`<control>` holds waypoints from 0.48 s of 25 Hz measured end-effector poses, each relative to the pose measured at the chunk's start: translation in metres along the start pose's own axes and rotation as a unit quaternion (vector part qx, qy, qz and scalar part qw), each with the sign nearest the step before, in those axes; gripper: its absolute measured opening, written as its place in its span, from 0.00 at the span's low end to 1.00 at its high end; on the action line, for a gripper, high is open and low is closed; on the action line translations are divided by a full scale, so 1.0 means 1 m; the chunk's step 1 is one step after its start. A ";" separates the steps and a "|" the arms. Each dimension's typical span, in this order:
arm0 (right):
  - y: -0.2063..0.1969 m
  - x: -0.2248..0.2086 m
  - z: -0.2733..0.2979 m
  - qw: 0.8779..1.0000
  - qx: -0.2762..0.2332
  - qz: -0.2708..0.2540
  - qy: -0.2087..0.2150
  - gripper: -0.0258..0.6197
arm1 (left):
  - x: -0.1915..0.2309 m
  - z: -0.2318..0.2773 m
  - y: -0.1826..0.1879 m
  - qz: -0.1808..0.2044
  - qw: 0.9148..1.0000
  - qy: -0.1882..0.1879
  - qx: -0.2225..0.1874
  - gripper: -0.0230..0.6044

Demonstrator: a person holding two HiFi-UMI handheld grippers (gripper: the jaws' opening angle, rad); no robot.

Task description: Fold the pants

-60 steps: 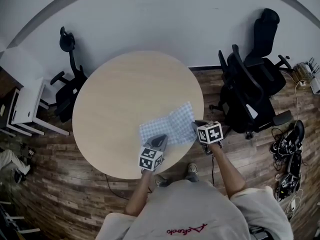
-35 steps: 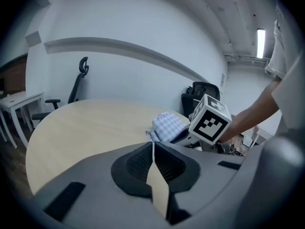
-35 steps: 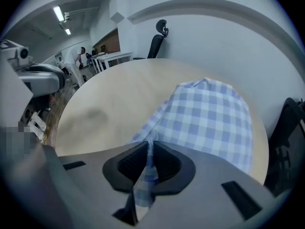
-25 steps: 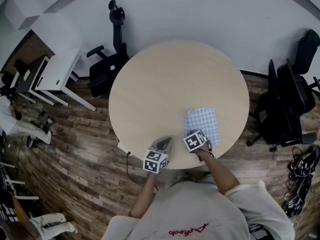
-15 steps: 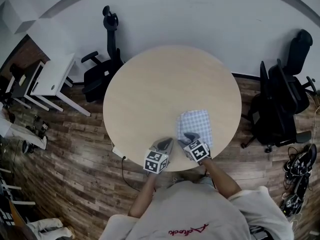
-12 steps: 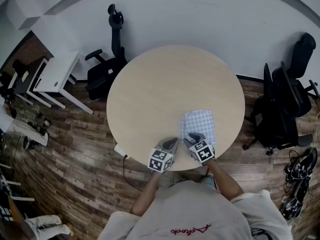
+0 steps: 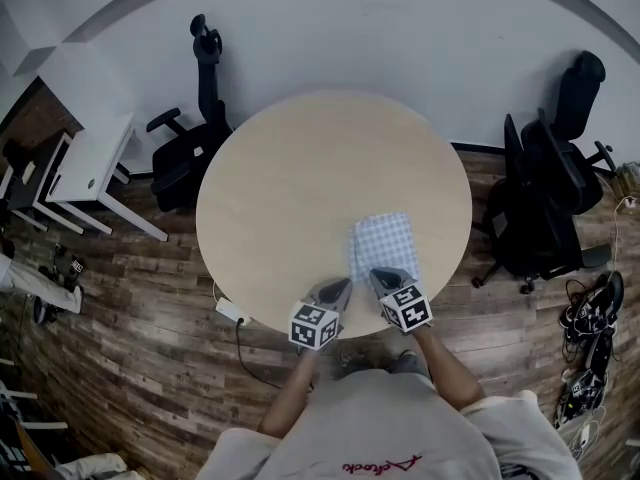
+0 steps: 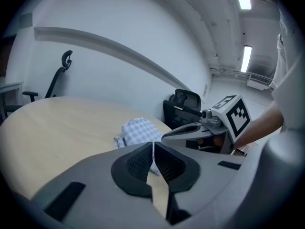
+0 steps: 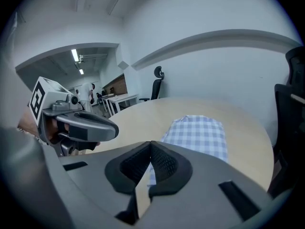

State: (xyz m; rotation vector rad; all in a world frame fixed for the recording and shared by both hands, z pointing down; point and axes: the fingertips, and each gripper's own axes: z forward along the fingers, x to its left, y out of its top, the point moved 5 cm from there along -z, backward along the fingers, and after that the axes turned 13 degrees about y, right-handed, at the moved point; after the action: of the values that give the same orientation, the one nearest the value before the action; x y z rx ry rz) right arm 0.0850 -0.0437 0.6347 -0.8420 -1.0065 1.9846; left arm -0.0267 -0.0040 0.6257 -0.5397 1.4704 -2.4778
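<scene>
Item: pants [image 7: 386,247], blue-and-white check, folded into a compact rectangle with one short end toward the person. They lie flat on the near right part of the counter [image 7: 300,168], close to its edge. Counter: round, pale wood top, nothing else on it. Right gripper [image 9: 150,152]: jaws have just closed and now stand pressed together with nothing between them. Its tips sit at the near end of the pants, the cloth spreading out ahead of it. Left gripper [image 8: 153,148]: jaws pressed together, nothing between them. It is held at the counter's near edge just to the left of the right gripper, and the pants lie ahead and to its right, apart from it. Surroundings: dark wood-plank floor [image 7: 130,348]; one black office chair [image 7: 185,158] at the counter's far left; further black office chairs [image 7: 545,193] at its right; white desk [image 7: 85,163] at the left edge.
</scene>
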 end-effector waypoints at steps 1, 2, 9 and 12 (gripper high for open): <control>-0.002 0.001 -0.005 1.000 0.003 -0.003 -0.004 0.09 | -0.006 -0.001 -0.003 -0.002 1.000 -0.003 0.001 0.10; -0.003 0.001 -0.010 1.000 0.006 -0.007 -0.008 0.09 | -0.012 -0.002 -0.006 -0.003 1.000 -0.005 0.002 0.10; -0.011 0.008 -0.055 1.000 -0.015 -0.014 -0.022 0.09 | -0.050 -0.013 -0.014 0.005 1.000 0.000 -0.002 0.10; -0.022 0.017 -0.085 0.999 -0.028 -0.009 -0.025 0.09 | -0.076 -0.026 -0.019 0.018 1.000 0.006 -0.007 0.10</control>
State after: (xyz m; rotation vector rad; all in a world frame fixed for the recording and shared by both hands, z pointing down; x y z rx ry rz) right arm 0.1518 0.0102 0.6097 -0.8153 -1.0988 1.9785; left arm 0.0321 0.0532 0.6161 -0.4964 1.4889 -2.4501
